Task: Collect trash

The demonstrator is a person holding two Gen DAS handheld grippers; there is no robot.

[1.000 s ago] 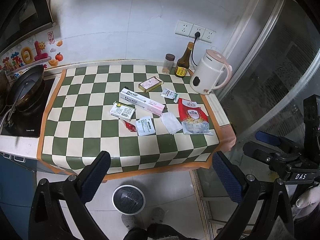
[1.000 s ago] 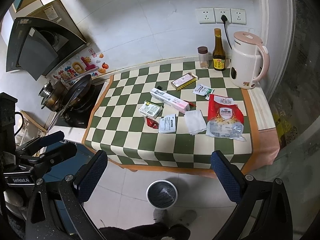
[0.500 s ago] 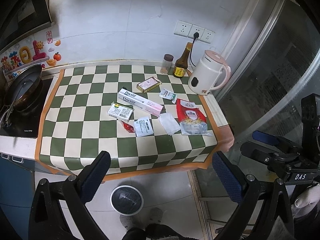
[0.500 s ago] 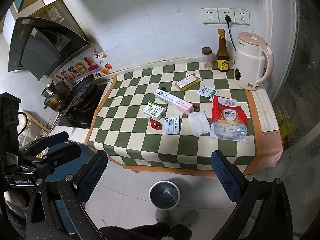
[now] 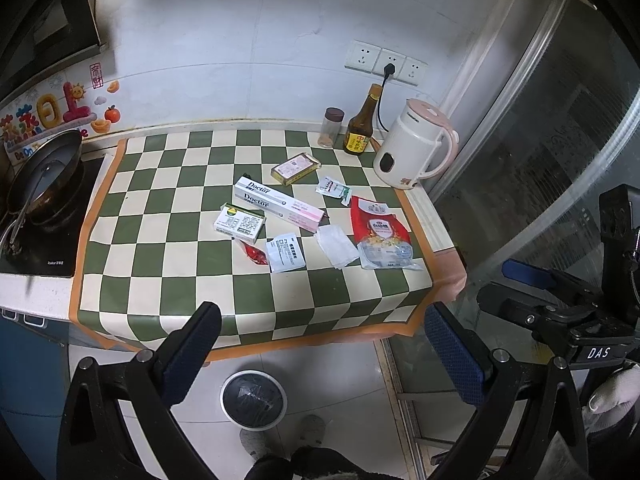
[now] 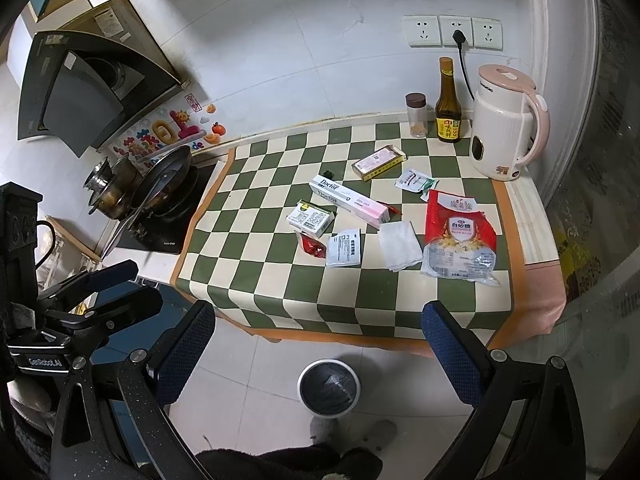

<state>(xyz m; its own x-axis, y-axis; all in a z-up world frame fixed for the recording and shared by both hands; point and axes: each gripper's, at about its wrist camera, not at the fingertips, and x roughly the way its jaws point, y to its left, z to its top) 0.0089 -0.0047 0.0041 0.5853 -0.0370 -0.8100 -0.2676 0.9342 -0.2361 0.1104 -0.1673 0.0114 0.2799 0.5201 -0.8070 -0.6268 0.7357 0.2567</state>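
Observation:
Trash lies on the green checked counter (image 5: 160, 280): a long white Doctor box (image 5: 276, 203), a small white box (image 5: 239, 222), a yellow box (image 5: 296, 168), a red sachet (image 5: 254, 253), a white packet (image 5: 286, 253), a tissue (image 5: 337, 245), a green-white sachet (image 5: 333, 189) and a red-and-clear bag (image 5: 382, 236). A small round bin (image 5: 254, 399) stands on the floor below the counter's front edge; it also shows in the right wrist view (image 6: 329, 386). My left gripper (image 5: 320, 356) and right gripper (image 6: 318, 352) are both open and empty, held back above the floor in front of the counter.
A pink-white kettle (image 5: 414, 152), a brown bottle (image 5: 360, 128) and a spice jar (image 5: 332, 127) stand at the back right. A pan (image 5: 46, 178) sits on the stove at left. A glass door (image 5: 560, 140) is on the right. My feet are near the bin.
Both cameras have shifted slightly, so the counter sits a little further left in the left view and further right in the right view. Nothing on the counter has moved. Both grippers stay open.

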